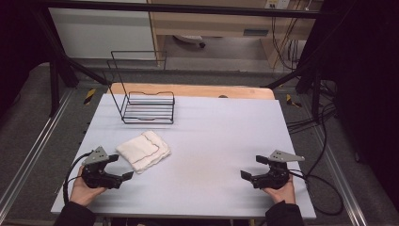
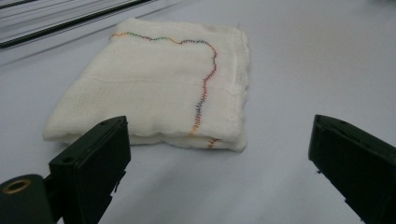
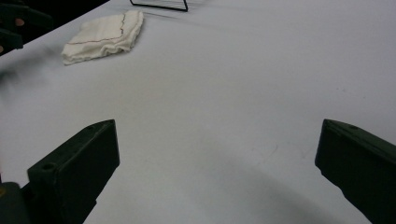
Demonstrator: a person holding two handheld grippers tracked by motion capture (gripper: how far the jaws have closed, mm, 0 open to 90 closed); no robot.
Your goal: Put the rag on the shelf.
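A folded white cloth (image 1: 143,149) with a wavy coloured stitch line lies on the pale table (image 1: 211,141), left of centre. My left gripper (image 1: 120,167) rests near the front left edge, held by a hand, open, its jaws pointing at the cloth from just short of it. In the left gripper view the cloth (image 2: 154,88) lies just beyond the two spread jaws, which are apart from it. My right gripper (image 1: 254,167) sits near the front right edge, open, with bare table between its jaws. In the right gripper view the cloth (image 3: 105,35) lies far off at the upper left.
A black wire rack (image 1: 143,101) stands at the back left of the table, behind the cloth; its base (image 3: 161,4) shows in the right gripper view. Cables (image 1: 324,188) trail off the table's right side. A wooden strip (image 1: 188,89) runs along the far edge.
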